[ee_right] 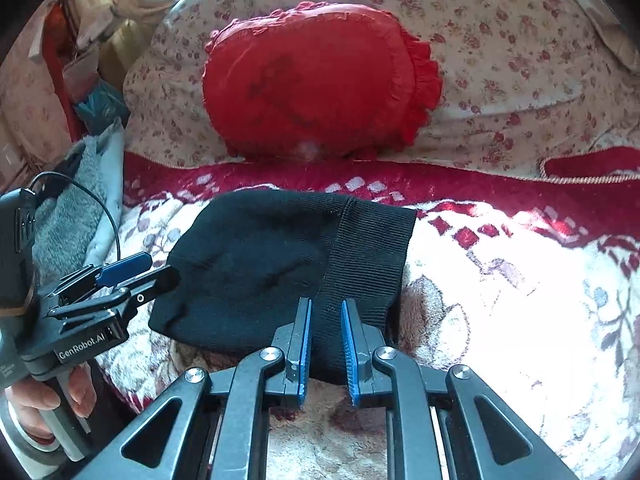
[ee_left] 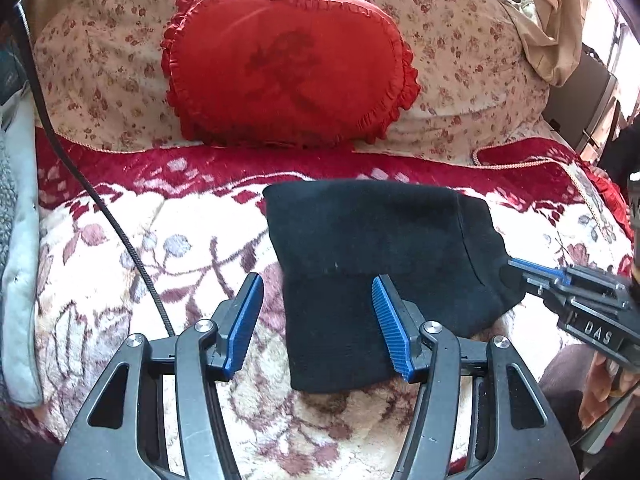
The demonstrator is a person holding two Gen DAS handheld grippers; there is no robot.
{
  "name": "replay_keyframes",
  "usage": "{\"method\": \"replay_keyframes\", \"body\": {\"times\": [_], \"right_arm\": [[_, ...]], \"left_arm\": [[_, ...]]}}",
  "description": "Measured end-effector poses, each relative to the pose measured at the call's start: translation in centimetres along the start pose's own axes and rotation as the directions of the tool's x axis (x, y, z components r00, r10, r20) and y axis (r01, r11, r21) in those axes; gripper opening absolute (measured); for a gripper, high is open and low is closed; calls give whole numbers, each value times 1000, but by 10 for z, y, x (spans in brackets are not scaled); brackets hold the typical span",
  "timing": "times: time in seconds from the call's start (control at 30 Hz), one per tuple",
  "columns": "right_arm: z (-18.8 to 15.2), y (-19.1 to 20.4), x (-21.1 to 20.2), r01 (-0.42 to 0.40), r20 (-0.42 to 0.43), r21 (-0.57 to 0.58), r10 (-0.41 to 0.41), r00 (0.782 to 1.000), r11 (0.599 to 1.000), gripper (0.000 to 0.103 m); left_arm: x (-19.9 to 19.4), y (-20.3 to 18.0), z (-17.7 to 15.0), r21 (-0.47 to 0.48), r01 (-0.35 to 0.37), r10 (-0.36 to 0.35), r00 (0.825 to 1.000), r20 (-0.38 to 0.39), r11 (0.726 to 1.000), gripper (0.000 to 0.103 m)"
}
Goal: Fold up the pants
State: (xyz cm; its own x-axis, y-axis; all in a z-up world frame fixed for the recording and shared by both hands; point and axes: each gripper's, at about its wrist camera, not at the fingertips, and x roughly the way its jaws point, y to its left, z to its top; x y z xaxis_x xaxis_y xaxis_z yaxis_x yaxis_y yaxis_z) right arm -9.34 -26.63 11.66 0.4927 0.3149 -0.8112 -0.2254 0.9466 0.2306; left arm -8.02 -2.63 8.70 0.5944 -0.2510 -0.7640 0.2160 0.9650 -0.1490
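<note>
The folded black pants lie on the bed's blanket just ahead of my jaws. My left gripper stands half open, empty. My right gripper is narrow, gripping nothing, over the ribbed waistband.

One pair of black pants (folded), one red cushion, two tools: left tool, right tool.
</note>
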Motion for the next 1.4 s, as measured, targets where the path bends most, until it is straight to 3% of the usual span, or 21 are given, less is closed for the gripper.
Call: {"method": "replay_keyframes", "body": {"times": [0.4,0.67,1.1,1.23,1.3,1.33,1.4], "right_arm": [[-7,-6,16,-14,-40,1,14,999,1000,14],[-8,-10,26,-38,-43,3,38,998,999,14],[-16,-9,17,-21,-64,-9,20,998,1000,14],[-11,-15,11,-62,-30,34,63,998,997,14],[-5,-25,4,-66,11,77,66,998,995,21],[-2,-31,1,-67,35,98,63,997,993,37],[2,-41,2,-66,57,135,59,997,989,55]], "left_arm": [[29,-11,6,26,-2,2,1000,-31,1000,57],[47,-12,6,17,5,-4,998,-56,1000,66],[41,-10,6,2,11,-11,998,-63,1000,66],[33,-3,6,-33,42,-44,996,-75,999,66],[25,7,8,-53,57,-60,996,-66,997,68],[23,13,9,-73,68,-73,995,-63,995,71],[20,24,10,-118,100,-108,992,-59,988,84]]}}
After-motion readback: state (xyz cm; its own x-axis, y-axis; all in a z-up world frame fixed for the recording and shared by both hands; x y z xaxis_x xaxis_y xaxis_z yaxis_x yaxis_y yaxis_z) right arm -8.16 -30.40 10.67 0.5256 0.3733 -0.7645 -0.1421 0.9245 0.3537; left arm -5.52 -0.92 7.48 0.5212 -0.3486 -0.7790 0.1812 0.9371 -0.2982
